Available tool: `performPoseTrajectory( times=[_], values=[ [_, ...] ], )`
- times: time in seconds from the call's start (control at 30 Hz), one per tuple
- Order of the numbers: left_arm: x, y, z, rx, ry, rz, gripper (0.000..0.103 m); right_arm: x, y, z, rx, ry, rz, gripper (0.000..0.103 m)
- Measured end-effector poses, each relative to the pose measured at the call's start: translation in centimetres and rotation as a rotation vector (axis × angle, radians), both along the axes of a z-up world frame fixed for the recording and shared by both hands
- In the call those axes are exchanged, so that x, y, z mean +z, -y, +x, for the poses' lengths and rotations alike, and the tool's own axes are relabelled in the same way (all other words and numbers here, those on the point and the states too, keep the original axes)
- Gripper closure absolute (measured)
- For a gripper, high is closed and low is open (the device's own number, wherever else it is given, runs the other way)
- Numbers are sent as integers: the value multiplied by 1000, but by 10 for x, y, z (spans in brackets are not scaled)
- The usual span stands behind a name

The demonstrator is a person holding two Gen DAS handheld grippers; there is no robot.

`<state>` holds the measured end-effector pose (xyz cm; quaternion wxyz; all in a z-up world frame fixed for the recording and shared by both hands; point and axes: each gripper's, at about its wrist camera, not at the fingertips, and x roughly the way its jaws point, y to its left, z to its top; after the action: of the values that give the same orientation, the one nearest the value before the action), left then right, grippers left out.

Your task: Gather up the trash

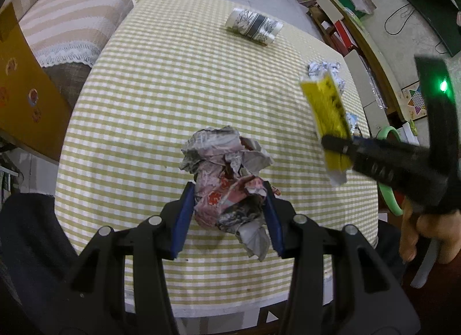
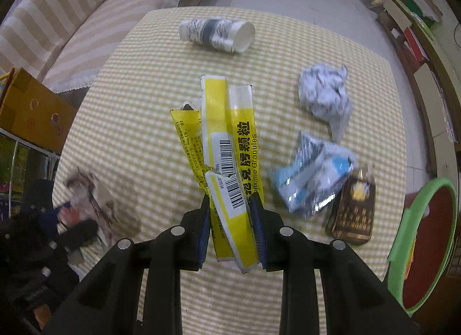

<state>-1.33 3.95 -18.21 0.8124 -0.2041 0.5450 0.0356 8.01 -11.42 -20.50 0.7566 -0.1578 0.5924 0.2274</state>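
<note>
- Two pieces of trash were in hand at once, so the step looked like the carry-off: each gripper had its load and neither piece had yet reached a bin.
- On the right gripper point(image 2: 229, 219), the jaws were clamped tight on the flattened yellow medicine box point(image 2: 227, 145), which stuck out toward 12 o'clock, lifted off the checked bench point(image 2: 129, 104).
- On the left gripper point(image 1: 226, 214), the jaws stood a little apart, pressed against both sides of the crumpled newspaper wad point(image 1: 224, 173), held above the bench.
- Next, by my judgement, the box needed swinging to the green-rimmed bin point(image 2: 417, 219) at 4 o'clock off the bench edge, and releasing over its mouth; the wad would follow.
- Still lying on the bench: a paper cup point(image 2: 219, 34) on its side at 12 o'clock, a white crumpled paper ball point(image 2: 325, 96) at 2 o'clock, a blue-and-silver wrapper point(image 2: 311, 179) and a dark packet point(image 2: 354, 208), just beside each other at 3 o'clock.
</note>
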Motion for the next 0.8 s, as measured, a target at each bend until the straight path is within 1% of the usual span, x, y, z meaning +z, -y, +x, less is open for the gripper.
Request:
performPoseTrajectory(
  times=[0.1,0.17,0.33,0.4,0.43,0.6,0.63,0.7,0.73,0.77,0.8],
  values=[
    [5,1,0,1,13,14,60,-1,9,-10,-2,43,-40,77],
    [7,1,-1,1,19,20,60,-2,7,-15,-6,50,-48,77],
    [11,3,1,0,25,26,60,-7,20,-21,-41,26,-37,76],
    [10,4,1,-1,23,27,60,-9,25,-22,-50,11,-28,73],
    [9,5,0,-1,21,28,60,-9,26,-25,-53,9,-28,73],
    [1,4,0,3,-5,30,60,-12,29,-27,-58,-10,-11,71],
    [-1,4,-1,5,-9,29,60,-11,30,-28,-61,-11,-7,69],
    [-4,2,-2,9,-19,29,59,-10,32,-28,-69,-9,2,59],
    [-6,1,-2,11,-23,31,57,-9,33,-28,-74,-8,6,57],
    [-7,1,-2,15,-24,31,54,-8,34,-28,-79,-8,10,52],
    [-8,0,-2,18,-26,28,54,-7,36,-28,-89,-8,20,48]
  ],
)
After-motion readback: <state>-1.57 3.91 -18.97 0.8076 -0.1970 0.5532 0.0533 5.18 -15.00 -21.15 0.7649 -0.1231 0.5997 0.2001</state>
